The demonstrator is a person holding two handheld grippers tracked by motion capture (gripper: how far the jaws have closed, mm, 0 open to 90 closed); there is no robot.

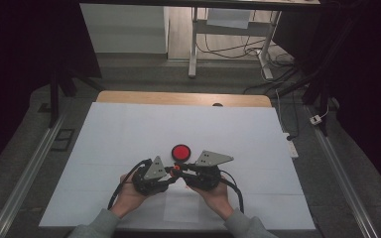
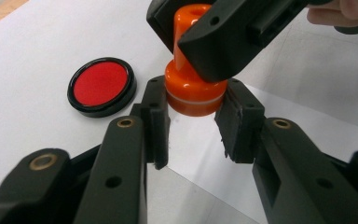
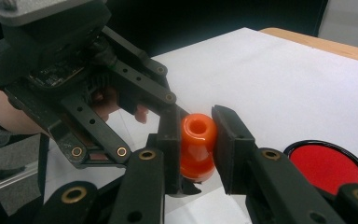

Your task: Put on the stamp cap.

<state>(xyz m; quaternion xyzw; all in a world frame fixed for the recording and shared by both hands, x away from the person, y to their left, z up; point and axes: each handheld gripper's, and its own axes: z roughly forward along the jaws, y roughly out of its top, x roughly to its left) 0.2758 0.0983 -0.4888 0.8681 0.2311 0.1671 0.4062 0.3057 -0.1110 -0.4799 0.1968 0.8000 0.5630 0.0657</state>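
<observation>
Both hand-held grippers clamp the orange stamp (image 2: 193, 88): left hand-held gripper (image 2: 193, 122) on its base, right hand-held gripper (image 3: 196, 142) on its handle. Red ink pad (image 1: 181, 151) at 12 o'clock. Likely next: press onto pad squarely.

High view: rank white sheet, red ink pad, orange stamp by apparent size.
1. white sheet, by far the largest
2. red ink pad
3. orange stamp, smallest, though both hand-held grippers partly cover it
</observation>
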